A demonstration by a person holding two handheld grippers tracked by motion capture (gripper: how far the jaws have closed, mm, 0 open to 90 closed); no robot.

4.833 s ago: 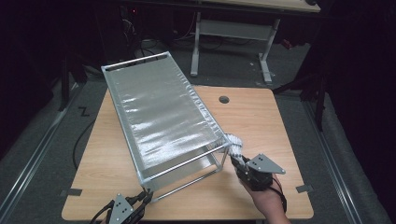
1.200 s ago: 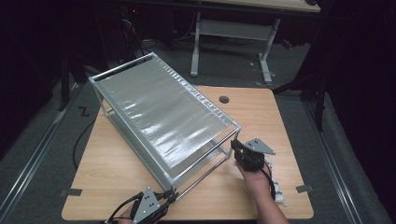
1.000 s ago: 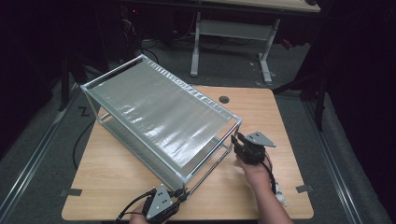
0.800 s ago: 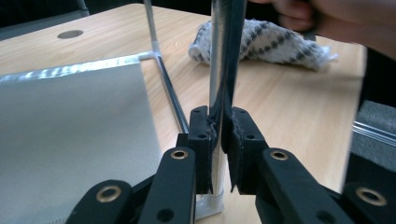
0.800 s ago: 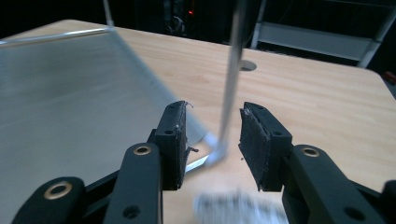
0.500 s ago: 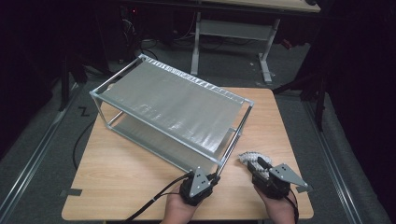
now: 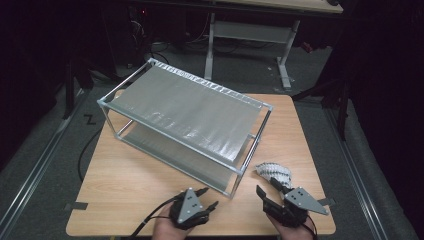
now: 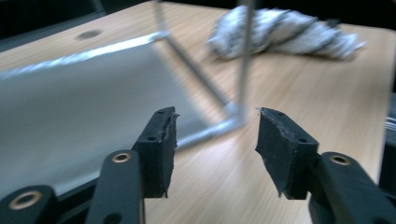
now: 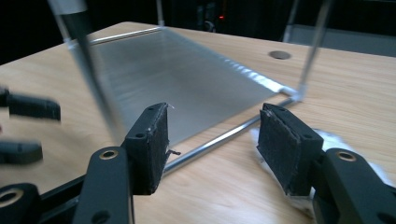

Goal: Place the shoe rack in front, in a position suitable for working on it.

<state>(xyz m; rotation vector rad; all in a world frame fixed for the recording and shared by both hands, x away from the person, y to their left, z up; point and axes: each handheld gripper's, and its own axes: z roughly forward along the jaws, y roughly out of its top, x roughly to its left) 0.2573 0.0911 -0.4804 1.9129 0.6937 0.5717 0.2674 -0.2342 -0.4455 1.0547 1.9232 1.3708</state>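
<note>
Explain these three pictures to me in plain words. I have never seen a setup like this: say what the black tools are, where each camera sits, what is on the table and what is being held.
A person stands at a wooden table with a hand-held two-jaw gripper in each hand: the left gripper and the right gripper.

The high view looks down from above. The other two pictures come from cameras riding on the grippers, looking out between their black jaws.

On the table stands a two-shelf metal rack, upright. Beside its near right corner lies a crumpled grey-white cloth.

Nothing is held. Both grippers' jaws have just been opening and stand apart with nothing between them, a little short of the rack.
</note>
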